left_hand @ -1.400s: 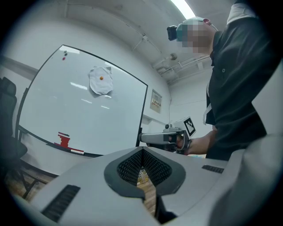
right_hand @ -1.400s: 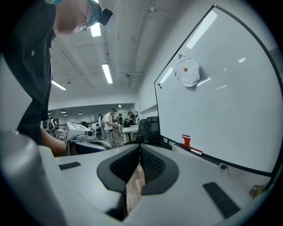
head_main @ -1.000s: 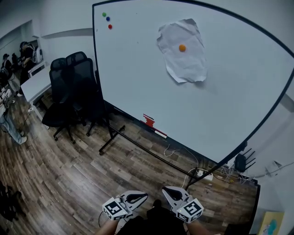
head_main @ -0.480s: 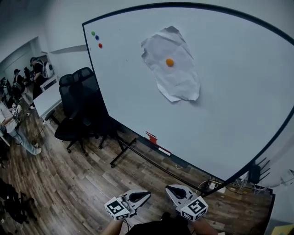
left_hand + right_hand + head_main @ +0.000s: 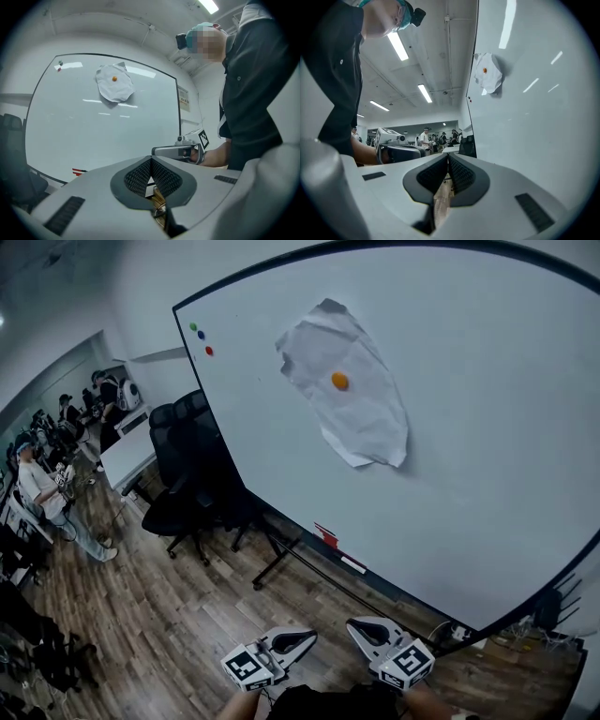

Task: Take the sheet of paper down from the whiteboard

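Item: sheet of paper (image 5: pixel 345 395), white, one, heavily crumpled, with an irregular outline and ragged edges; its lower edge curls off the surface and throws a shadow. Location: upper middle of a large rolling whiteboard (image 5: pixel 487 446), held flat by a single round orange magnet (image 5: pixel 339 381) set above the sheet's centre. Also on the board: three small magnets (image 5: pixel 201 336), green, blue and red, at the top left corner. Black office chairs (image 5: pixel 187 474) stand beside the board on a wood-plank floor (image 5: pixel 141 615). Left gripper (image 5: pixel 305 637): jaws together, nothing between them, well apart from the board. Right gripper (image 5: pixel 358 626): likewise closed and empty.
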The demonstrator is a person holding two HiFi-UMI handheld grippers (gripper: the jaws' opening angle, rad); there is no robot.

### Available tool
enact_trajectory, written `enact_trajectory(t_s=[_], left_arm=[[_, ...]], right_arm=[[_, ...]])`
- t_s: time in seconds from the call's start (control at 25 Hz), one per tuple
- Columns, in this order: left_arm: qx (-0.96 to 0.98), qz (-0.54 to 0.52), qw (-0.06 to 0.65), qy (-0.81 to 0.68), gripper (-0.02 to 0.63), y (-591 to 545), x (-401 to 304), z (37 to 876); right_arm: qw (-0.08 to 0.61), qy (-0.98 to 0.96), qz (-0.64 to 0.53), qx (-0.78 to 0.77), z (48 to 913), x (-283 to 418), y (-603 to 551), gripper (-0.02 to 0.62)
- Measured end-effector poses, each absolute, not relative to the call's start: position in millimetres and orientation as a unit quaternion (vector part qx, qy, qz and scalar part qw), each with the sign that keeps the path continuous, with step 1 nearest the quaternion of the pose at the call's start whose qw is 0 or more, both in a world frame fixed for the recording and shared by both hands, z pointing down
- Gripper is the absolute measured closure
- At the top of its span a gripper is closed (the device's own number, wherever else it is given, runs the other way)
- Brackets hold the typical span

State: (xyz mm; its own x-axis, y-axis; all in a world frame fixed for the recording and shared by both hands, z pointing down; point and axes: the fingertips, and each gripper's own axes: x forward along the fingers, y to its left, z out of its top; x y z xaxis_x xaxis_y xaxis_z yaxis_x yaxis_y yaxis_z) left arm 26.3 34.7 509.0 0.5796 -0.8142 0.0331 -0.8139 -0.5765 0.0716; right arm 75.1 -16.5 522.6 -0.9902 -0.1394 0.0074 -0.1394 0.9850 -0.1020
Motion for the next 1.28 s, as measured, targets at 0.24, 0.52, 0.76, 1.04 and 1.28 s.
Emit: enact_trajectory(t_s=[0.24,0.52,0.76,1.04,1.28], left_arm=[[0.888,-0.045,0.041,-0.457,0.595,20,4,491],[0.907,-0.110,0.031,-0.406,0.595,-24,-31,466],[0.933,-0.098,-0.010,-0.347,0.595,-82,-70,442],[0.952,-0.099,-0.043,-0.288,0.595,-139,-111,411],[0.956,-0.100,-0.095,-0.260,0.595,-184,-116,377]], right_arm=[[-0.017,-0.995,0.059,0.080,517,65,-35,0.575],[-0.002,-0.990,0.035,0.134,512,42,-73,0.575],[-0.018,-0.977,0.029,0.212,485,9,-122,0.574],[-0.049,-0.954,0.004,0.297,435,-17,-158,0.574],[-0.057,-0.922,-0.023,0.381,400,13,-167,0.574]])
